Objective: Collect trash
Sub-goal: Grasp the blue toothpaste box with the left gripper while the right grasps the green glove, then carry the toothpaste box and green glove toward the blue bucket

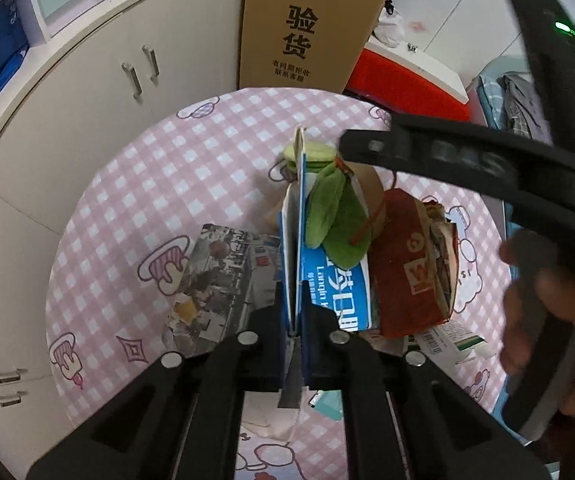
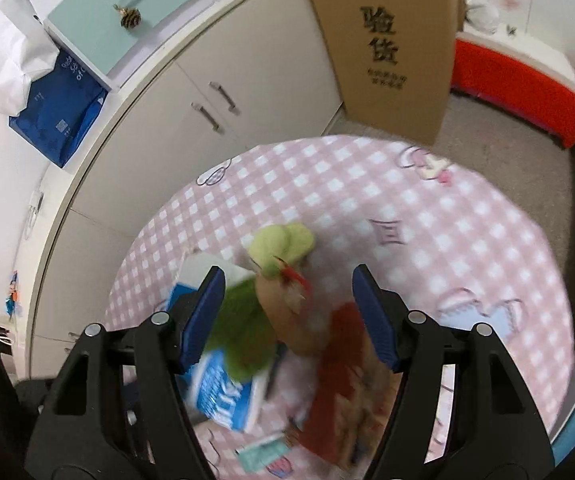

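Note:
A pile of trash lies on the pink checked tablecloth (image 1: 127, 200). My left gripper (image 1: 294, 332) is shut on the thin upright edge of a blue and white carton (image 1: 335, 284). Green felt leaves (image 1: 335, 216) on a brown lump rest on the carton, and a crumpled red paper bag (image 1: 411, 264) leans at its right. A printed paper sheet (image 1: 219, 280) lies at its left. My right gripper (image 2: 287, 320) hangs open just above the green leaves (image 2: 247, 332), the brown lump (image 2: 283, 312) and the red bag (image 2: 343, 372), touching none. The carton (image 2: 223, 392) shows below its left finger.
A tall cardboard box (image 1: 307, 24) stands behind the table, with white cabinets (image 1: 99, 92) at the left and a red bin (image 1: 403, 80) at the right. A small green and white packet (image 1: 451, 340) lies near the red bag. A hand (image 1: 547, 320) holds the right gripper's handle.

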Available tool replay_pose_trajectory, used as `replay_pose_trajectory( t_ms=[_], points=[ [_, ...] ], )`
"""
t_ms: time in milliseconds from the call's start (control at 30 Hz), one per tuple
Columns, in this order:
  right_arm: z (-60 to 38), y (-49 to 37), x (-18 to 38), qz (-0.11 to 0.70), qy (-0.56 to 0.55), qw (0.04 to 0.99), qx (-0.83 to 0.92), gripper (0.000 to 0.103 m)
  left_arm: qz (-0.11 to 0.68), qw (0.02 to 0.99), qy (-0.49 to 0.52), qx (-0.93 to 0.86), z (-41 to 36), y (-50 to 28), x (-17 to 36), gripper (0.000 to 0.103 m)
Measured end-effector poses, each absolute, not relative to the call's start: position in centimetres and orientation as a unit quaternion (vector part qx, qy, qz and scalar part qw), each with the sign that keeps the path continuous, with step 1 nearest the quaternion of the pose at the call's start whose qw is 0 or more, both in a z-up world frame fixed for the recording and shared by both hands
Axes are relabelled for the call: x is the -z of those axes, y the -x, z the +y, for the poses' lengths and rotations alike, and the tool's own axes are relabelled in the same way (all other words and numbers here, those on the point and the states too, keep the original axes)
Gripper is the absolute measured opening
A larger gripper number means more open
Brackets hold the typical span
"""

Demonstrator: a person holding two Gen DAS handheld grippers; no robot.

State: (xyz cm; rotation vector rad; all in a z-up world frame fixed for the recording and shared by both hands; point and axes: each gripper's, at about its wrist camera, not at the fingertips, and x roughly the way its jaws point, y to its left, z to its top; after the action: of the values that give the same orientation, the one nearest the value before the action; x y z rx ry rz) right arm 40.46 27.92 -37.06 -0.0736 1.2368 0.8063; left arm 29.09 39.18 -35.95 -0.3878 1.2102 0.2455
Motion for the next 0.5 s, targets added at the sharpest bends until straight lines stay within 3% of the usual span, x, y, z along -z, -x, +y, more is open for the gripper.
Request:
replay_pose_trajectory(
  t_ms=[100, 167, 233, 500],
  points=[
    [29.0, -40.6, 38.9, 0.593, 0.038, 0.71, -0.377, 0.043, 0.565, 0.797, 0.182, -0.114, 39.4, -29.2, 36.1, 0.006],
    [29.1, -40.5, 39.3, 0.597, 0.039, 0.705, -0.38, 0.022, 0.568, 0.796, 0.177, -0.116, 39.3, -29.4, 36.1, 0.006],
    [28.3, -40.3, 38.2, 0.571, 0.035, 0.724, -0.385, 0.017, 0.565, 0.798, 0.17, -0.121, 39.1, -29.4, 35.7, 0.006],
    [21.9, -40.2, 30.5, 0.487, -0.015, 0.782, -0.389, 0.017, 0.532, 0.82, 0.133, -0.164, 37.3, -29.4, 31.4, 0.005]
  ],
)
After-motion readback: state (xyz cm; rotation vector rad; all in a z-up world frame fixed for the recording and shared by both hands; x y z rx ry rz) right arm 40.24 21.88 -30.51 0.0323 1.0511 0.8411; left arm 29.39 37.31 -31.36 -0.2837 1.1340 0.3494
